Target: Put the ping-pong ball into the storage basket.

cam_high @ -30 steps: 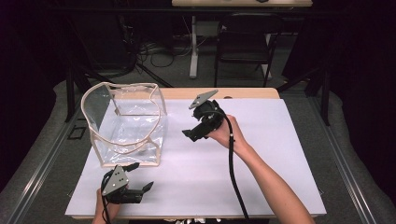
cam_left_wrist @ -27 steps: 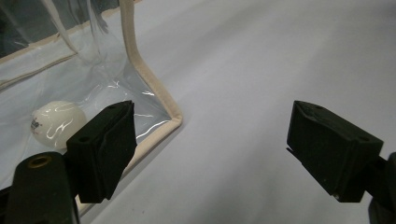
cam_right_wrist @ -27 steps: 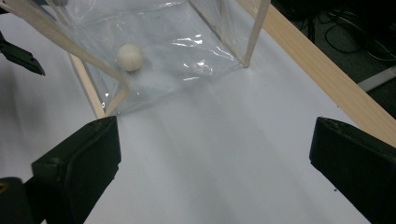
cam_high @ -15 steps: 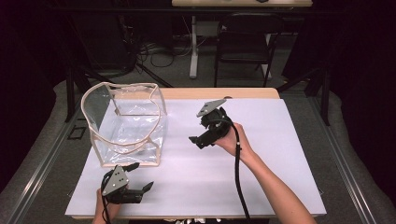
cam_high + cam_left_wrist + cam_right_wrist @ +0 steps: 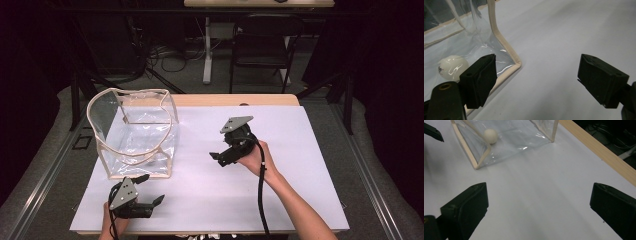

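Note:
A clear plastic bag (image 5: 135, 132) with beige trim stands open-topped at the table's left. Inside it, on the bottom, lies a white ball (image 5: 452, 67), which the right gripper view also catches (image 5: 490, 135). My left gripper (image 5: 153, 188) is open and empty, low over the sheet just in front of the bag's near corner (image 5: 516, 65). My right gripper (image 5: 218, 159) is held mid-table, to the right of the bag and apart from it. It points toward the bag, and its jaws are wide open with nothing between them.
A white sheet (image 5: 300, 150) covers the table, with a wooden strip (image 5: 235, 100) showing along the far edge. A chair (image 5: 262, 47) and a desk leg (image 5: 206, 55) stand on the floor beyond. Bare sheet lies between the two grippers.
My right gripper has drawn back from the bag, moving right and toward the near side. The left gripper and the bag have stayed put.

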The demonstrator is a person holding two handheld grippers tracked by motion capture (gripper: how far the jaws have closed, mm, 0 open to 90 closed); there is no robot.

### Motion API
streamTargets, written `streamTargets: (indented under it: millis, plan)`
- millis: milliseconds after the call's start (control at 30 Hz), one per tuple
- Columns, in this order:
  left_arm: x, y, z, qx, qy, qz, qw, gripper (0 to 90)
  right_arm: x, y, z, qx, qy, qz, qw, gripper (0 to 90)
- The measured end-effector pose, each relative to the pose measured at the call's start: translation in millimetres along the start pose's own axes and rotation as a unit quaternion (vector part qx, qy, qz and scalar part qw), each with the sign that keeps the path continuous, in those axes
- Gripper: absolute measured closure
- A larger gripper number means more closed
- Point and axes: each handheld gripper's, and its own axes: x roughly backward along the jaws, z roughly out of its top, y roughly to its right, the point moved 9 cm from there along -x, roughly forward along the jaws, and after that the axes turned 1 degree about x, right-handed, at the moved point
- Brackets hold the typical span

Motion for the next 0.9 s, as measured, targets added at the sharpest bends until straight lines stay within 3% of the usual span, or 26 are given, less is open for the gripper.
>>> streamTargets:
  millis: [200,900]
  plan:
    - [0.4,-1.5,-0.2,0.001,0.000,0.003,1.0000,16.0,4.2,-0.6,-12.5,0.002,-0.001,-0.007,1.0000,1.8]
    - [0.5,-0.6,-0.1,0.002,0.001,0.003,1.0000,16.0,19.7,-0.8,-52.8,-0.024,0.014,-0.026,0.9993,1.8]
